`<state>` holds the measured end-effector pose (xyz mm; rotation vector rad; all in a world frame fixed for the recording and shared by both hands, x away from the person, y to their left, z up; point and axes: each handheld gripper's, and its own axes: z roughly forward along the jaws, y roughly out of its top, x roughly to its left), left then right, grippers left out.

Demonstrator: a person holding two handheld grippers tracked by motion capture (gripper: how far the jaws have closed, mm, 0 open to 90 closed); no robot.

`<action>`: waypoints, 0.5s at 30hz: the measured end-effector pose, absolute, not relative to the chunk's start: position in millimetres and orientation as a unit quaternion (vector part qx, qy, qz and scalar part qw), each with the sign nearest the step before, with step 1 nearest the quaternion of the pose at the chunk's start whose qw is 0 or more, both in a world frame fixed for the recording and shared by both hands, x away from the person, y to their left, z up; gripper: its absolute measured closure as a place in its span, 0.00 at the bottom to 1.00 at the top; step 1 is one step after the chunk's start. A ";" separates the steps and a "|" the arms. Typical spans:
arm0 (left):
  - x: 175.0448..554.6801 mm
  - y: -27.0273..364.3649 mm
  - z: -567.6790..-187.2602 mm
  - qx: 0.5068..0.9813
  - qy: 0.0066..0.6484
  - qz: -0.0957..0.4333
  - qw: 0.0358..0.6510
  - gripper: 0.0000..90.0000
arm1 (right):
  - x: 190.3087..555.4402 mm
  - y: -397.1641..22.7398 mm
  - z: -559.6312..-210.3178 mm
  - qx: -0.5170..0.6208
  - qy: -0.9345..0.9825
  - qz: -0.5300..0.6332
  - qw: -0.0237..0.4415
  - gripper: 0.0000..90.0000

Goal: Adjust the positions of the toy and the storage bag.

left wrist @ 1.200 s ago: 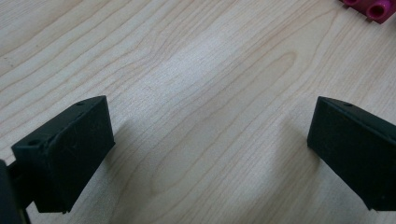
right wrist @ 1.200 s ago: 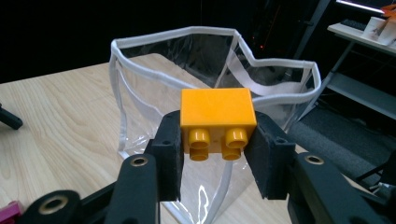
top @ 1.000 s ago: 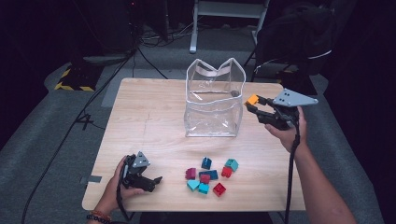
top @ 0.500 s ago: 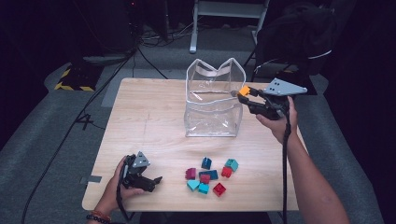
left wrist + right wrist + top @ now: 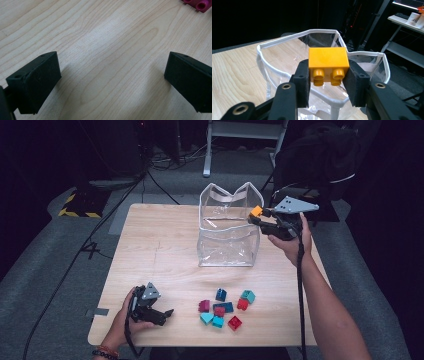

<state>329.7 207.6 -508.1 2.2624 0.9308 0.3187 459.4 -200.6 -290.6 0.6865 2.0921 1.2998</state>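
Right hand-held gripper [image 5: 258, 215] holds yellow brick [image 5: 328, 66] above bag [image 5: 225, 247].

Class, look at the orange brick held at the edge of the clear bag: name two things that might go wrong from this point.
1. The right gripper holds the orange brick by its sides near the clear bag's soft rim; released too early, it might strike the rim and fall outside.
2. The bag is light and sagging; a nudge from the gripper might fold or tip it.
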 end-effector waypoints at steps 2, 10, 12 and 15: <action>329.7 207.5 -508.2 0.865 0.356 0.122 0.331 0.01 | 463.0 -198.5 -290.7 0.260 0.784 0.485 0.287 0.66; 329.7 207.6 -508.1 0.865 0.356 0.122 0.331 0.01 | 479.0 -188.4 -291.0 0.272 0.787 0.473 0.288 0.66; 329.7 207.6 -508.2 0.865 0.356 0.122 0.331 0.01 | 486.4 -184.3 -294.1 0.278 0.791 0.466 0.283 0.66; 329.6 207.6 -508.1 0.865 0.356 0.122 0.331 0.01 | 490.7 -182.0 -295.3 0.282 0.792 0.464 0.280 0.66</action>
